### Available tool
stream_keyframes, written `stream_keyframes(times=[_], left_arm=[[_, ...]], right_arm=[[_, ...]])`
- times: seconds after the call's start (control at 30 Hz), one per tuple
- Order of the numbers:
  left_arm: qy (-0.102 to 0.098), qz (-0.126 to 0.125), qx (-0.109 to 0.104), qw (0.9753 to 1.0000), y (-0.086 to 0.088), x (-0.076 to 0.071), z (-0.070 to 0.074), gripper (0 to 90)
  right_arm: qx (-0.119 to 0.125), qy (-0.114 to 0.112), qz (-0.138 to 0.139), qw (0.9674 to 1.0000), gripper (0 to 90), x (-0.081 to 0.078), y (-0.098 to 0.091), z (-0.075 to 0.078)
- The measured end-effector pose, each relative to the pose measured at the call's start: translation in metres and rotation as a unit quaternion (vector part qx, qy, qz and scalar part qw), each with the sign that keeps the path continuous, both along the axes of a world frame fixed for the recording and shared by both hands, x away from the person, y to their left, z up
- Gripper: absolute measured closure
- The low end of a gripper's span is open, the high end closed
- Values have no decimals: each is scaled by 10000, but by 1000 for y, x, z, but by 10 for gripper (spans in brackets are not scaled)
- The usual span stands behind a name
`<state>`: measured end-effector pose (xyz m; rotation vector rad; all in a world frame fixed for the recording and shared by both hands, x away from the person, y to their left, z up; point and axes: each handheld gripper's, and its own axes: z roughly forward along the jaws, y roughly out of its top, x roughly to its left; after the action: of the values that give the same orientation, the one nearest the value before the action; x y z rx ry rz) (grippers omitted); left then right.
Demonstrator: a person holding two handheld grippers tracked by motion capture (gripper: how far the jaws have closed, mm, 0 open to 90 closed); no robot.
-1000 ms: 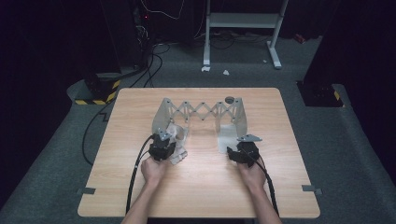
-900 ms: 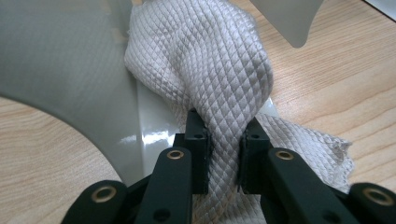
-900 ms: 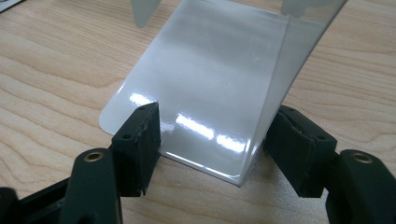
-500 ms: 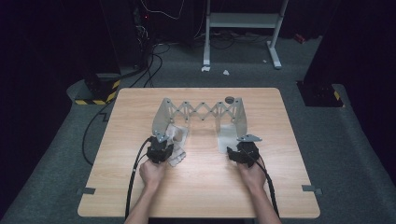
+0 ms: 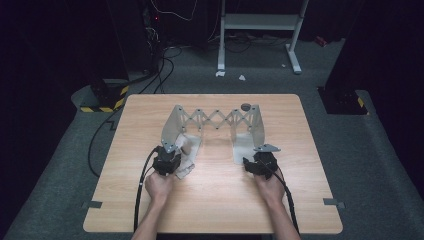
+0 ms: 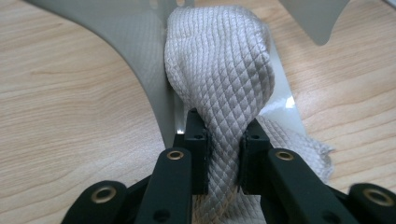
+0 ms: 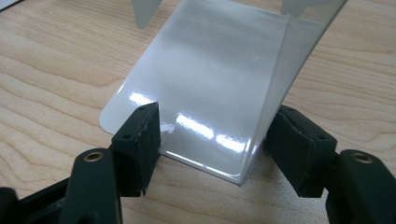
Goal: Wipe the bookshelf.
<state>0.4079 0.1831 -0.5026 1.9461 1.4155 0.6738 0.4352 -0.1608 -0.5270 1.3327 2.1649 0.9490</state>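
Two pairs of tongs are at work at the near half of the worktop (image 5: 150,210), one in each of the person's hands. The left tongs (image 6: 223,154) are clamped on a quilted grey-white cloth (image 6: 224,74): the pads pinch a bunched neck of it, and the rest balloons up just beyond the tips and drapes onto the flat foot of a grey folding rack (image 6: 140,51). A loose flap of cloth trails beside the right-hand jaw onto the wood. The right tongs (image 7: 219,140) stand apart, one jaw on either side of the rack's other glossy foot plate (image 7: 205,84), and neither pad presses on it; they look set to steady it.

To my eye the step in hand is getting the cloth up onto the rack, with the grip already made. The next move calls for lifting the bunch clear of the foot plate and carrying it away from the person toward the scissor-lattice bar (image 5: 217,119) that joins the two end plates, without dragging the light rack along, so the right tongs would do well to close on their plate first.

As held, the cloth's long axis runs straight out from the left tongs, away from the person, its bulk toward the rack.
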Motion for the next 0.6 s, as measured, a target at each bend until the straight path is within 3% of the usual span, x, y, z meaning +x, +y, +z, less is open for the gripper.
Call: stream_keyframes(times=[0.1,0.43,0.6], left_arm=[[-100,91,-152,9998,6,-3,8,775],[-331,136,-208,9991,17,-9,30,774],[-488,84,-280,9984,18,-12,48,774]], right_arm=[[1,2,-1,10000,357,0,0,0],[-3,9,-1,10000,357,0,0,0],[2,10,-5,10000,357,0,0,0]])
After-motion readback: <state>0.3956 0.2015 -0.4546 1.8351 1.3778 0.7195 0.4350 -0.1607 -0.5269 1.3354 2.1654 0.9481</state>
